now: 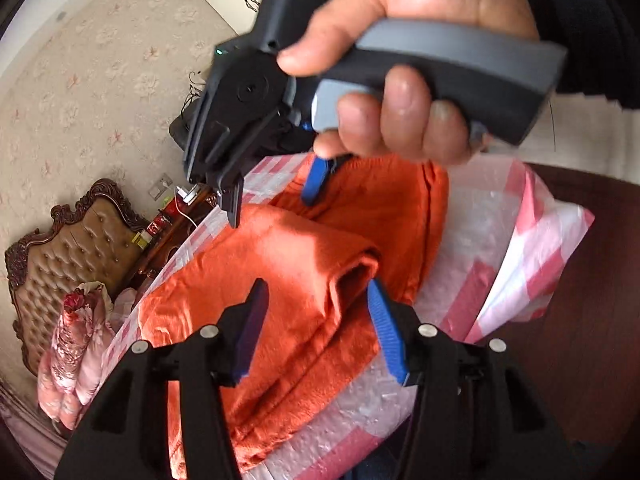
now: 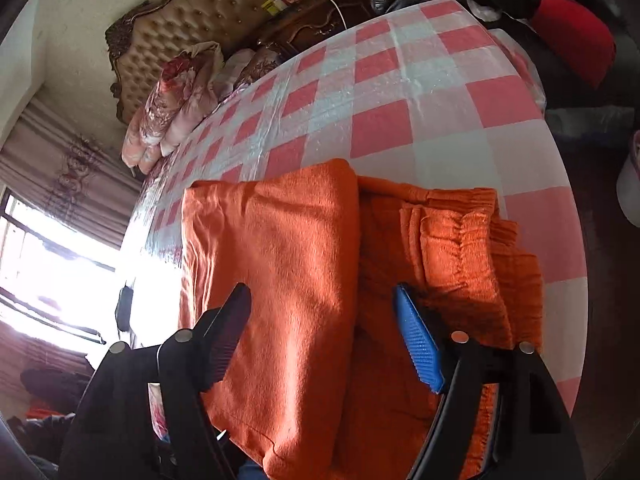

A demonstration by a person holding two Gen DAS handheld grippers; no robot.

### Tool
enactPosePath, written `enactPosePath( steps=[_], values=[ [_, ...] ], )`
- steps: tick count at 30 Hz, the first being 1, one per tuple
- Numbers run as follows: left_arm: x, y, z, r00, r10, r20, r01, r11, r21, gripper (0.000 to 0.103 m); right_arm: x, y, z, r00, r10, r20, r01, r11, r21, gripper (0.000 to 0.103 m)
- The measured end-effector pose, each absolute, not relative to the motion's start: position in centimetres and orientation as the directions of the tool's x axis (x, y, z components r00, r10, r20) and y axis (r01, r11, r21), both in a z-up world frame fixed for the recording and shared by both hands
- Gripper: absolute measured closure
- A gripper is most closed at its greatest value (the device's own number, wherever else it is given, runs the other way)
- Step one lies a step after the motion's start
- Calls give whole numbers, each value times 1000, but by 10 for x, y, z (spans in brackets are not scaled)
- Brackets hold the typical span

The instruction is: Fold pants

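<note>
The orange pants (image 1: 312, 264) lie folded on a table under a pink-and-white checked cover (image 1: 516, 248). My left gripper (image 1: 316, 292) is low over the folded edge, open, with a ridge of cloth lying between its fingers but not pinched. A hand holds my right gripper (image 1: 276, 196) over the far part of the pants. In the right wrist view the pants (image 2: 280, 260) show a smooth folded panel on the left and the gathered waistband (image 2: 460, 232) on the right. My right gripper (image 2: 320, 292) hangs open above them, holding nothing.
The checked cover (image 2: 400, 80) stretches beyond the pants to the table's round edge. Past it are a tufted headboard (image 2: 200, 12), a floral quilt (image 2: 172, 92), a dark wooden nightstand (image 2: 320, 12) and a red cushion (image 2: 576, 44). A bright window (image 2: 48, 264) is on the left, dark floor (image 1: 580, 320) on the right.
</note>
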State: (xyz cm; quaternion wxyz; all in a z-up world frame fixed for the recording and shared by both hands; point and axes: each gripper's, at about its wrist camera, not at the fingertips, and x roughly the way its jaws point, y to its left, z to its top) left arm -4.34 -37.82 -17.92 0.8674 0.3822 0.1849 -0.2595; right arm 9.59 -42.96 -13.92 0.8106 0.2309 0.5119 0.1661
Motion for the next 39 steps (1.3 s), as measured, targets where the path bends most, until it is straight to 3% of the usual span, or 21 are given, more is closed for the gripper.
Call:
enactPosePath(
  steps=[5,8,10,12,14,21,30,35,37,39],
  values=[
    [-46,-386,-177,795,-315,-518,595,569,567,52,98,-412,-144,417,422,-805,-63,897,437,32],
    [-38,-393,-179,789,-305,-533,599,571,561,62,105,-401,-144,414,378,-828,-81,921,380,55],
    [-40,-400,-182,781,-293,-551,607,564,560,86,107,-396,-145,408,343,-846,-80,937,341,72],
    [-38,-397,-177,785,-293,-546,600,581,550,91,108,-393,-143,416,340,-843,-73,937,342,90],
    [-42,-394,-165,814,-301,-498,569,588,575,91,104,-397,-130,439,393,-808,-91,914,395,96],
    [-50,-413,-126,832,-373,-410,554,566,610,92,91,-436,-90,517,397,-758,-68,902,426,97],
    [-55,-455,-153,782,-395,-482,623,490,609,92,83,-467,-118,495,267,-826,2,951,309,96],
    [-52,-467,-161,779,-403,-481,628,502,595,92,78,-462,-119,534,197,-822,-13,974,225,96],
    [-46,-468,-162,743,-436,-508,670,500,549,83,77,-458,-122,542,127,-831,-8,989,146,92],
    [-43,-462,-161,699,-472,-538,715,492,497,79,75,-456,-126,552,53,-832,11,997,71,76]
  ],
)
